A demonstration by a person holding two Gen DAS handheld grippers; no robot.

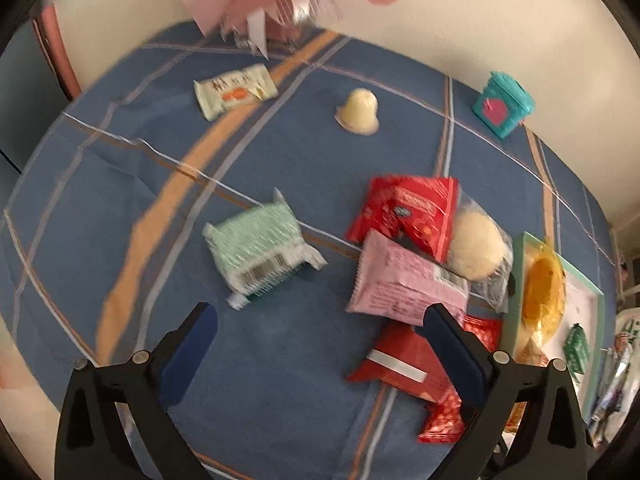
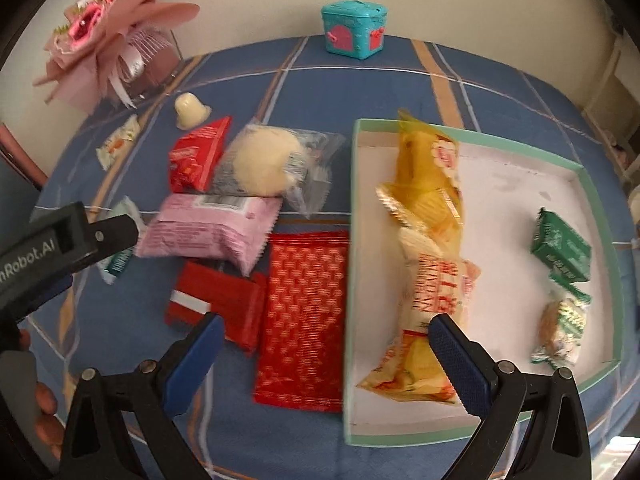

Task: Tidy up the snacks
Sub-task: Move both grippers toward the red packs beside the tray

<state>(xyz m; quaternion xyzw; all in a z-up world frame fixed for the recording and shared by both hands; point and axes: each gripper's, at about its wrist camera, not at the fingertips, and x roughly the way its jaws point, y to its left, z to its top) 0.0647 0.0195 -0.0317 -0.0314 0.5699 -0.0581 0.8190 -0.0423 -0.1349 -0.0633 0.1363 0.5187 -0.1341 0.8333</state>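
Plainly the right gripper [image 2: 320,344] is nearer the long red packet [image 2: 306,316], fingers spread and empty above it; its long axis runs away from them, beside the box [image 2: 351,280]; left gripper [image 1: 320,336], also spread, probably hovers.

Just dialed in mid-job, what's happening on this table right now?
Someone is sorting snacks into the shallow box with two handheld tongs. Both the left tongs and the right tongs are open and hold nothing. The box already contains the yellow chip bags and two green packets. Outside it on the blue cloth lie the pink packet, the red packets, the mint packet and the jelly cup.
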